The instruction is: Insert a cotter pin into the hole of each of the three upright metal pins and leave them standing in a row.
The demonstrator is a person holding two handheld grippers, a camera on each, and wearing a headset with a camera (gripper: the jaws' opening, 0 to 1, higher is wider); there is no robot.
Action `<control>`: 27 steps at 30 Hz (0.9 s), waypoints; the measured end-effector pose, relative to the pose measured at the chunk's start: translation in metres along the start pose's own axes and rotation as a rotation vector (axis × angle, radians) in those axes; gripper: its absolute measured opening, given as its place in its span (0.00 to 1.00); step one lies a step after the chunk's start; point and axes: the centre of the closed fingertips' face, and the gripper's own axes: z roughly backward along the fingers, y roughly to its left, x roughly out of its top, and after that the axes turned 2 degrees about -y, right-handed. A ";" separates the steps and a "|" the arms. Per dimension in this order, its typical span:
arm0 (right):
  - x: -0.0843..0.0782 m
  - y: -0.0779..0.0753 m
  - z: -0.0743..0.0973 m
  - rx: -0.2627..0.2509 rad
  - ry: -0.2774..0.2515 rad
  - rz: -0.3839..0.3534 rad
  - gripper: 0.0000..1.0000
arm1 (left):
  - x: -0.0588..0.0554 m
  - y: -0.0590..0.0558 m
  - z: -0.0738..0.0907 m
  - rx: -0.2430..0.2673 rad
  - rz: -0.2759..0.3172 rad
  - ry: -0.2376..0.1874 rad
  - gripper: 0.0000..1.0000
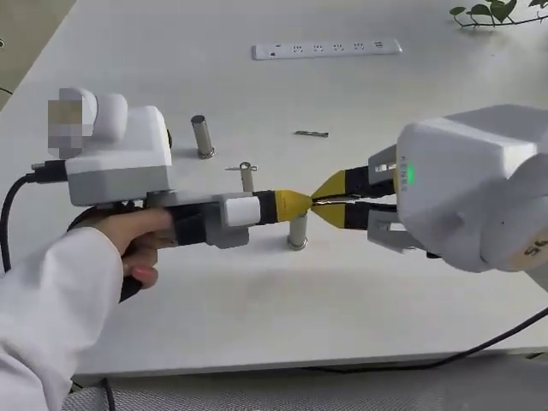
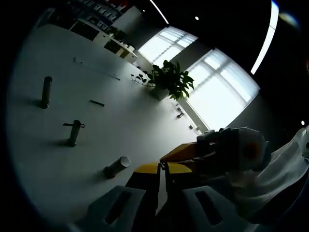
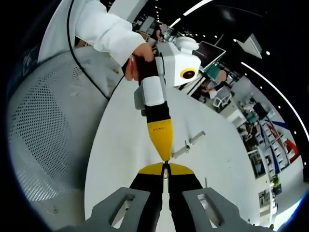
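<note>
Three metal pins stand on the white table: a bare pin (image 1: 203,137) at the back, a pin (image 1: 247,176) with a cotter pin through its top, and a bare pin (image 1: 297,231) just below the grippers. My left gripper (image 1: 304,204) and right gripper (image 1: 321,202) meet tip to tip above that near pin. A thin cotter pin (image 1: 341,199) lies between the right jaws, and its end reaches the shut left tips. In the right gripper view the right gripper (image 3: 165,170) is closed on it. The small loop shows at the left gripper (image 2: 162,167).
A loose cotter pin (image 1: 311,134) lies on the table behind the pins. A white power strip (image 1: 326,49) sits at the far edge, with a plant (image 1: 497,12) at the back right. A black cable (image 1: 479,347) runs along the near edge.
</note>
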 end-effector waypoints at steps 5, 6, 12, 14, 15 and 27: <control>0.002 0.002 -0.001 0.008 0.002 0.015 0.00 | -0.002 0.001 0.002 -0.001 0.007 0.010 0.01; 0.003 0.003 -0.001 0.010 0.000 0.012 0.00 | -0.003 0.001 0.003 0.001 0.010 0.012 0.01; 0.002 0.005 -0.002 0.021 0.003 0.012 0.00 | -0.007 0.002 0.004 0.020 0.034 0.037 0.01; 0.002 0.007 -0.003 0.028 0.003 0.000 0.00 | -0.009 0.003 0.004 0.029 0.040 0.050 0.00; 0.002 0.007 -0.003 0.028 0.003 -0.004 0.00 | -0.009 0.003 0.003 0.029 0.044 0.048 0.00; 0.001 0.005 -0.003 0.018 0.004 -0.036 0.00 | -0.008 0.002 0.003 0.029 -0.007 0.023 0.00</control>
